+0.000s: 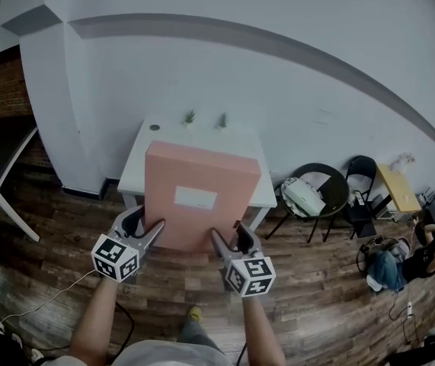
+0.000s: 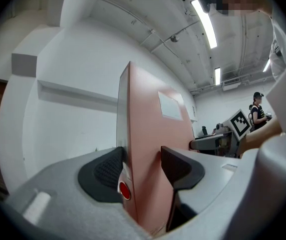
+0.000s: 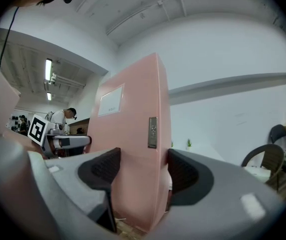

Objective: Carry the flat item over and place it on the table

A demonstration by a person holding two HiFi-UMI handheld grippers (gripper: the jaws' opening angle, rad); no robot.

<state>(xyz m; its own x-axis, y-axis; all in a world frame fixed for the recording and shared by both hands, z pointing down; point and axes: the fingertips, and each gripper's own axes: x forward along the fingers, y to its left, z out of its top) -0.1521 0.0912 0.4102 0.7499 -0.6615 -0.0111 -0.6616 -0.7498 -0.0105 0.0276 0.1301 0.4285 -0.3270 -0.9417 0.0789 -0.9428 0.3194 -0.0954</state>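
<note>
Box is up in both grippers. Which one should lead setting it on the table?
Right, narrowly. Left gripper and right gripper are both shut on the pink box, but only the right gripper view shows the white table past it; the left shows wall.

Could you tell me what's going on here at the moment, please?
A person holds a flat pink box with two handheld grippers. The left gripper and right gripper each have their fingers shut on the box's near edge, one towards each corner. The box is up in front of a white table by the wall, which has two small plants at its far edge. It doesn't look set down yet.
</note>
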